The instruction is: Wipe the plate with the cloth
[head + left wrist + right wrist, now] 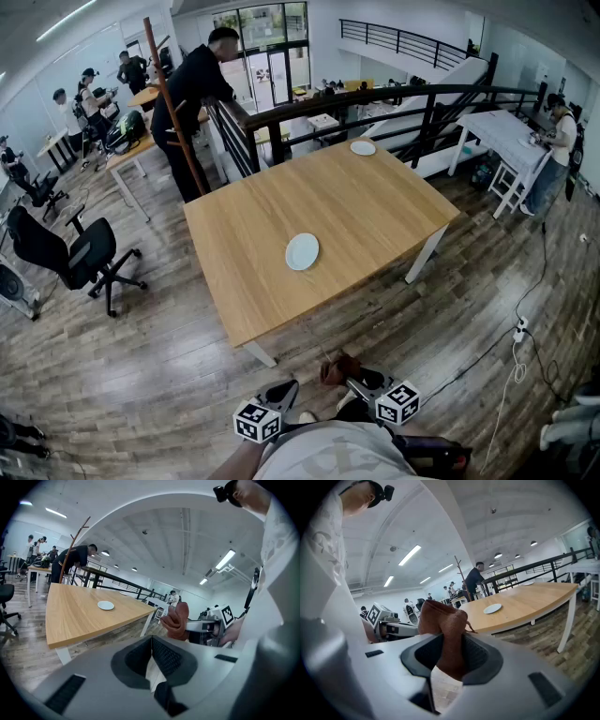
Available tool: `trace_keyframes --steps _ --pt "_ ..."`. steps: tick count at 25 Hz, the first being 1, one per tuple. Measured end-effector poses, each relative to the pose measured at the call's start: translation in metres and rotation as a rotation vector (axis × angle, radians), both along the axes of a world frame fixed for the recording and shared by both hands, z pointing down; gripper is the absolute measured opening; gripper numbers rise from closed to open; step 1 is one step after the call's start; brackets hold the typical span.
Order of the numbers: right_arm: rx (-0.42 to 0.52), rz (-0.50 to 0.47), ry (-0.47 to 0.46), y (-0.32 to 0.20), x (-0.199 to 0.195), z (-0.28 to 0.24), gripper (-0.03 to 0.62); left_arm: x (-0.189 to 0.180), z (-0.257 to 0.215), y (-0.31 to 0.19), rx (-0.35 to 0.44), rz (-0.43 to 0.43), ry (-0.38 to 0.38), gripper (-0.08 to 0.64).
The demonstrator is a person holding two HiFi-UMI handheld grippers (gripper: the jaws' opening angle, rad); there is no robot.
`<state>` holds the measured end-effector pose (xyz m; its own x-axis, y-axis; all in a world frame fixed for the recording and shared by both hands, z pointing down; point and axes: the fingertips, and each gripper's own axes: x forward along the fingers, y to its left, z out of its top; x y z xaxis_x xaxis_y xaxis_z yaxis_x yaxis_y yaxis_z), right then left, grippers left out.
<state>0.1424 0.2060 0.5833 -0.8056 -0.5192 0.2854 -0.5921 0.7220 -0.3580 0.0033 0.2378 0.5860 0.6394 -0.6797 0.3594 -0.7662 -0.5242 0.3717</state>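
A small white plate [302,251] lies near the middle of the wooden table [375,216]; it also shows in the left gripper view [105,605] and the right gripper view [492,608]. My right gripper [349,377] hangs in the air short of the table's near edge, shut on a bunched brown cloth [336,367] that sticks up between its jaws [445,630]. Seen from the left gripper, the cloth [177,619] hangs at the right gripper's tip. Beside it, my left gripper [281,392] has its jaws pressed together on nothing [152,654]. Both grippers are well away from the plate.
A second white plate [363,147] sits at the table's far edge. A black railing [375,98] runs behind the table, where a person [192,89] leans. A coat stand [173,112] and an office chair [80,258] stand to the left. Cables [520,328] lie on the floor at right.
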Motion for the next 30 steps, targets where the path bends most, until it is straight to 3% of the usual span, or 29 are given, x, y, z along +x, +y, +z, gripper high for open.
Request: trace_keyframes --steps 18,30 --pt "-0.039 0.074 0.036 0.031 0.001 0.014 0.126 -0.006 0.011 0.029 -0.030 0.054 0.003 0.014" --pt "-0.042 0.047 0.045 0.025 -0.019 0.010 0.126 -0.024 0.014 0.033 -0.039 0.017 0.016 0.013"
